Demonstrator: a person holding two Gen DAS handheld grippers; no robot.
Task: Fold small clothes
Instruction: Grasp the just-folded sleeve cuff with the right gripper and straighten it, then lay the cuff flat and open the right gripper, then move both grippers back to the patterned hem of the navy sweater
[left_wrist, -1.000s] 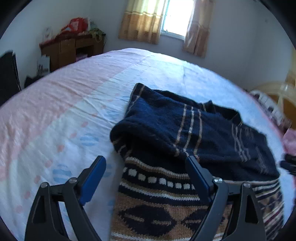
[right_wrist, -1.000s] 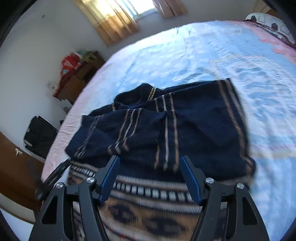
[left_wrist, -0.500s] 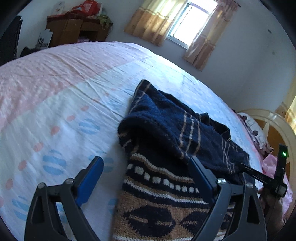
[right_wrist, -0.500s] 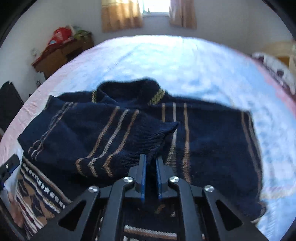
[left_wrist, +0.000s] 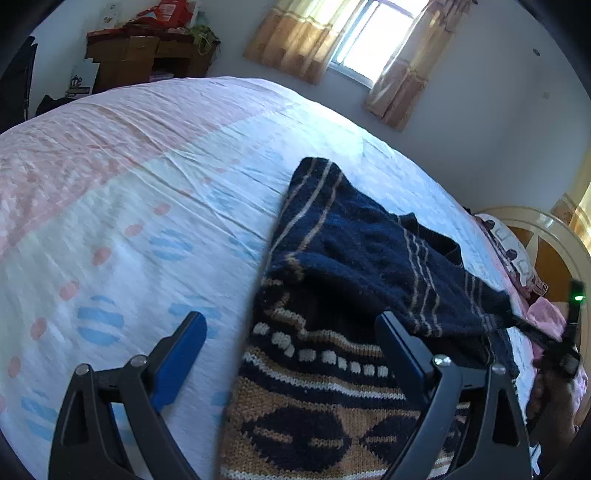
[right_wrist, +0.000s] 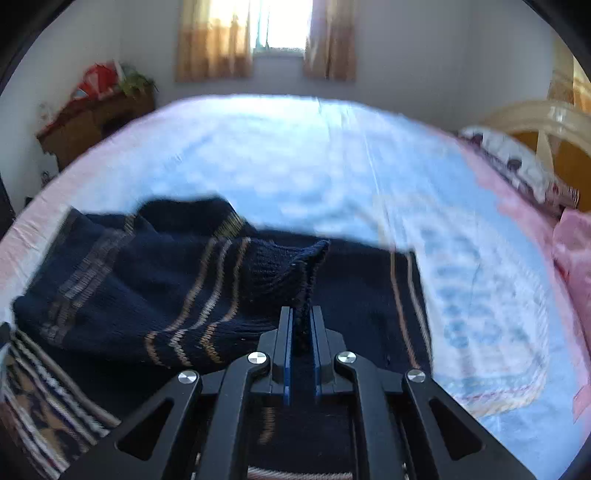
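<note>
Navy knit sweater (left_wrist: 369, 254) with thin tan stripes and a tan, white and navy patterned band at its hem lies on the bed (left_wrist: 155, 192), on a sheet printed pale blue and pink with dots. One sleeve is folded across the body of the garment.

Right gripper (right_wrist: 302, 325): jaws drawn close together, pinching the cuff of the navy sleeve (right_wrist: 291, 266). Knit stands up in a small peak just beyond the blue pads, so the cuff is raised off the sweater's body. In the left wrist view this gripper shows at the far right edge (left_wrist: 561, 350), the dark sleeve pulled out toward it, a green light lit on it.

Left gripper (left_wrist: 291, 332): jaws wide apart, nothing between the pads. It hangs over the sweater's near left edge; one finger over the bare sheet, the other over the patterned band. Contact with the fabric: cannot tell.

Surroundings: window with tan curtains (right_wrist: 214, 40) on the far wall; wooden cabinet (left_wrist: 147, 55) with red items on top in the left corner; cream headboard (right_wrist: 546, 118) and patterned pillow (right_wrist: 517, 162) on the right.
</note>
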